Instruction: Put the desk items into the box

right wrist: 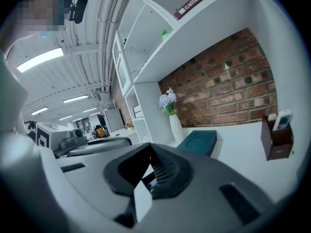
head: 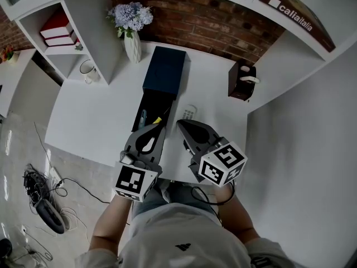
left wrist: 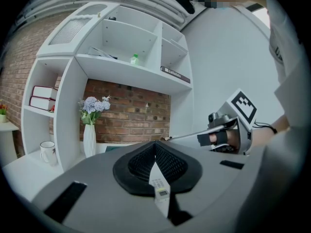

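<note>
Head view: left hand-held gripper (head: 162,124) and right hand-held gripper (head: 181,123), jaws together.

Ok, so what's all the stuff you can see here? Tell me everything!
desk: one, white, under it all
box: one, dark, open, mid-desk, small things inside
lid: one, dark blue, right behind the box
vase: one, white, back of the desk, left of the lid
flowers: one bunch, pale blue-purple, in the vase
mug: one, white, far left by the shelf wall
books: small stack, red and white, left shelf
holder: one, dark brown, right side of the desk, white thing inside
white gadget: one, has buttons, on the desk right of the box
cables: one tangle, black, floor at left
left gripper: one, grey, shut, over the box
right gripper: one, grey, shut, beside the gadget
</note>
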`<state>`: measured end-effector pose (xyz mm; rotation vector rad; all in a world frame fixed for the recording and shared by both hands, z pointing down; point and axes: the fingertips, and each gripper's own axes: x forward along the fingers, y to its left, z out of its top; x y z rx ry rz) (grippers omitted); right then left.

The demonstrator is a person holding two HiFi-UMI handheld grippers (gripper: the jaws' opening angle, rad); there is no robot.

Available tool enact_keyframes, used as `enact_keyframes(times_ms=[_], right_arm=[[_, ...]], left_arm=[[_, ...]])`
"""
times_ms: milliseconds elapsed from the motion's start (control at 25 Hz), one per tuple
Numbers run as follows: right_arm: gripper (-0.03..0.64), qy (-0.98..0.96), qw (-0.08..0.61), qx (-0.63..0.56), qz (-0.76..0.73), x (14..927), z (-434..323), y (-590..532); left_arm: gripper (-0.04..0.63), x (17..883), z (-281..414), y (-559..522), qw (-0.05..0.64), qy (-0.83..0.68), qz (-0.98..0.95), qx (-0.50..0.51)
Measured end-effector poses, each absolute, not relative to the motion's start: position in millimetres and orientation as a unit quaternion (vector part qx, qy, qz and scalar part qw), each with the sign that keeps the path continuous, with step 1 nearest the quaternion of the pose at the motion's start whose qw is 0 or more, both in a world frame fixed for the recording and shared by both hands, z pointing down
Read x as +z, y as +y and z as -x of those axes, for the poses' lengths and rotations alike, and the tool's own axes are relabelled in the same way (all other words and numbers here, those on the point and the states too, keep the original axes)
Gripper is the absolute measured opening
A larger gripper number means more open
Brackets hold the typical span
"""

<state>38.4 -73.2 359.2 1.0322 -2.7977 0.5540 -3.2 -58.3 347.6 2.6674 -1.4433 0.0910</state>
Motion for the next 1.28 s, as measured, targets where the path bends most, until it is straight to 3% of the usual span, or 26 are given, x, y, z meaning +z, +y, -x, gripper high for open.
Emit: enact_keyframes(times_ms=[520,1280], right_arm=[[0.009,-0.915,0.065,0.2,-0.344,382.9,-81.0,-90.9],[0.012,-0.875,0.135,0.294,-0.361,475.8,-103.1,-110.9]], left_arm=[[0.011,353.6,-24.3,-58.9,0.059,-0.503,-0.862,0.031],[0.011,365.2,-23.6,-74.4,0.073,-0.51,-0.856,0.043]])
